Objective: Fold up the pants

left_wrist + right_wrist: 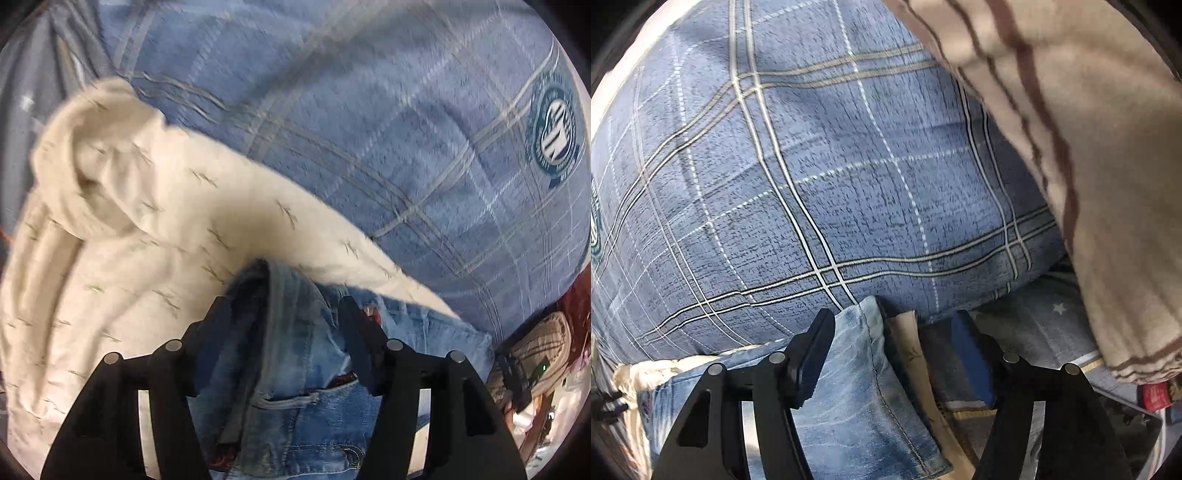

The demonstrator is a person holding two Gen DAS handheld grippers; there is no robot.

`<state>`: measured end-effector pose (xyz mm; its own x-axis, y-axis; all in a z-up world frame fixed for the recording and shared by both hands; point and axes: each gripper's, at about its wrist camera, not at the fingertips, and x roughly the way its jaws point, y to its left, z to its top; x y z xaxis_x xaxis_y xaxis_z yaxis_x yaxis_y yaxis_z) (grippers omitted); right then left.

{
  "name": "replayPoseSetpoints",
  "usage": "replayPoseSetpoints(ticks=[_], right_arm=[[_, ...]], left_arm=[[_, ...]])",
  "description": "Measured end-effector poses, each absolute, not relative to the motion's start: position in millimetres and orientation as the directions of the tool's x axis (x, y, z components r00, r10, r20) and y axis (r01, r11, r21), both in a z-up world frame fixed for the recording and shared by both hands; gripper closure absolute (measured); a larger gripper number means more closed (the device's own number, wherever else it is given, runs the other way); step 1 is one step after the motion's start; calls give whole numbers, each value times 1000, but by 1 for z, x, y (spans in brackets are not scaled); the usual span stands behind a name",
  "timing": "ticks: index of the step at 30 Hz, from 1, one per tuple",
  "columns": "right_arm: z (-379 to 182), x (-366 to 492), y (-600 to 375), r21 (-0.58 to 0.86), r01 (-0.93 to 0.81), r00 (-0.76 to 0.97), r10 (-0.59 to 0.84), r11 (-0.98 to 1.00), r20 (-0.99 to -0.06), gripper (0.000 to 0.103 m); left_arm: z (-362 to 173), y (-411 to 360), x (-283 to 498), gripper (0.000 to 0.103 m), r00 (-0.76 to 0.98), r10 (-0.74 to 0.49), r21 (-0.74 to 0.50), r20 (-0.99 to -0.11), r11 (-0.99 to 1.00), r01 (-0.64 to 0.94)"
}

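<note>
1. Left wrist view: one cream garment is seen beside the jeans, bunched between the left gripper fingers; grip cannot be told.
2. Right wrist view: one striped beige cloth is shown; the right gripper is spread over a jeans hem on the plaid bedspread.

The jeans are lying between the left gripper's fingers, the cream garment sitting to their left, both on the plaid bedcover spreading behind.
</note>
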<state>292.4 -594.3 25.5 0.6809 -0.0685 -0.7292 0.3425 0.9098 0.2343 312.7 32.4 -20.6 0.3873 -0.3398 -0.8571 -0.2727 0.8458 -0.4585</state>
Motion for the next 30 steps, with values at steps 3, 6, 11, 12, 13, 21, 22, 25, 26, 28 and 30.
replayPoseSetpoints(ticks=[3,6,11,12,13,21,22,25,26,28,30], right_arm=[[13,313,-596,225,327,662,-53,918,-748,35],[-3,336,-593,218,309,619,-21,926,-785,37],[3,341,-565,109,229,617,-58,967,-785,101],[14,334,-563,87,224,640,-79,971,-764,101],[22,327,-563,79,229,654,-94,970,-750,101],[95,211,-576,132,233,769,-100,963,-631,102],[98,196,-573,134,232,778,-101,963,-620,102],[98,139,-554,166,226,807,-89,960,-584,102],[95,119,-552,174,226,813,-87,958,-575,102],[86,93,-542,196,225,819,-77,954,-568,102],[71,59,-539,212,227,814,-66,951,-577,101]], left_arm=[[-43,13,325,44,330,-383,-476,-863,836,-273],[-59,-3,334,44,294,-382,-461,-876,841,-282],[-66,-29,341,86,269,-331,-397,-904,886,-242],[-58,-33,338,87,296,-301,-373,-907,898,-232],[-48,-39,334,88,328,-266,-345,-907,915,-211],[52,-65,261,88,576,-83,-167,-813,981,-94],[62,-65,249,88,595,-76,-154,-800,985,-82],[87,-58,203,88,641,-70,-121,-765,992,-36],[89,-60,192,88,649,-71,-114,-758,993,-24],[94,-50,168,88,656,-86,-118,-750,993,-4],[89,-47,141,88,657,-106,-132,-747,991,10]])
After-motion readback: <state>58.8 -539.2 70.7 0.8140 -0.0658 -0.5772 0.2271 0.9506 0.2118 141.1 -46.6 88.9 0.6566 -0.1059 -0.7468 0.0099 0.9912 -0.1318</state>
